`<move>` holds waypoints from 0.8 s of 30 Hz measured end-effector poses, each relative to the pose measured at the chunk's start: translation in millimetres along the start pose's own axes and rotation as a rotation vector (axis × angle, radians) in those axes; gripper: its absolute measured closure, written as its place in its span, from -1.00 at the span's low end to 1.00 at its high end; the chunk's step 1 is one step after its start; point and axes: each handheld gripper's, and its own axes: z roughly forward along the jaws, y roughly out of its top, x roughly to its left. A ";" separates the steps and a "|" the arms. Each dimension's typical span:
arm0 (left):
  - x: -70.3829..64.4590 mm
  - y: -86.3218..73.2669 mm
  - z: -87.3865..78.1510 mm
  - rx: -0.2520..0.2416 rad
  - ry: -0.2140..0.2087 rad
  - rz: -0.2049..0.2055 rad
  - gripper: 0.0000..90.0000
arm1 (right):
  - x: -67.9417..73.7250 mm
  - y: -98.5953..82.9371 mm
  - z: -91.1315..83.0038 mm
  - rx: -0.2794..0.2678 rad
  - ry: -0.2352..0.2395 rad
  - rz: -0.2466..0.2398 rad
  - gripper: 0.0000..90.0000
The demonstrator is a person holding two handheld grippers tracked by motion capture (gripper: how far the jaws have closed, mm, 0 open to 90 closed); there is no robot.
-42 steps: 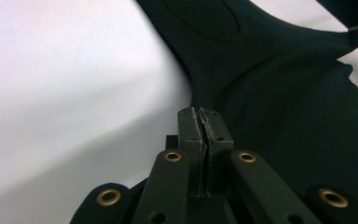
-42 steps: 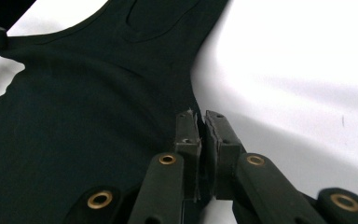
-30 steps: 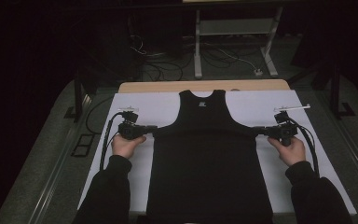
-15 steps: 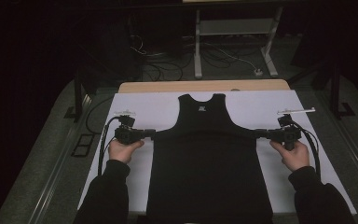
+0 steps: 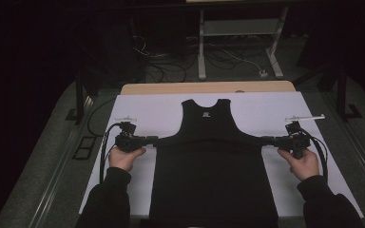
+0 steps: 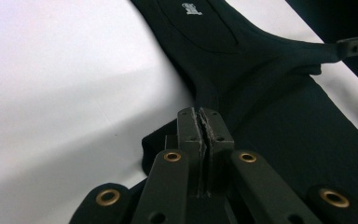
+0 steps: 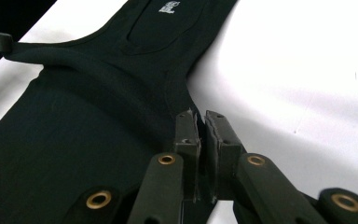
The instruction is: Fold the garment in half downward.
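Note:
A black sleeveless top (image 5: 209, 166) lies flat on the white table cover (image 5: 266, 111), neck away from me, a small white label (image 5: 206, 114) below the collar. My left gripper (image 5: 153, 140) is shut on the top's left armpit corner; the fabric (image 6: 242, 79) runs out from between its jaws. My right gripper (image 5: 265, 140) is shut on the right armpit corner, with the cloth (image 7: 98, 107) stretching away from its jaws. The top is pulled taut between the two grippers. In the left gripper view, the right gripper (image 6: 342, 46) shows at the far edge holding the other corner.
The white cover ends at a strip of bare wooden tabletop (image 5: 204, 88) at the far side. Behind the table, cables (image 5: 161, 66) and a white metal stand (image 5: 240, 28) sit on the dark floor. Black cables (image 5: 105, 147) trail from both grippers.
Both grippers have drawn apart, left one leftward and right one rightward, stretching the top's armpit corners outward. Both stayed shut on the fabric.

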 end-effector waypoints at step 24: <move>-11.9 -15.7 -12.8 0.040 -0.011 0.004 0.92 | 7.6 -16.0 -13.6 0.023 0.017 0.003 0.83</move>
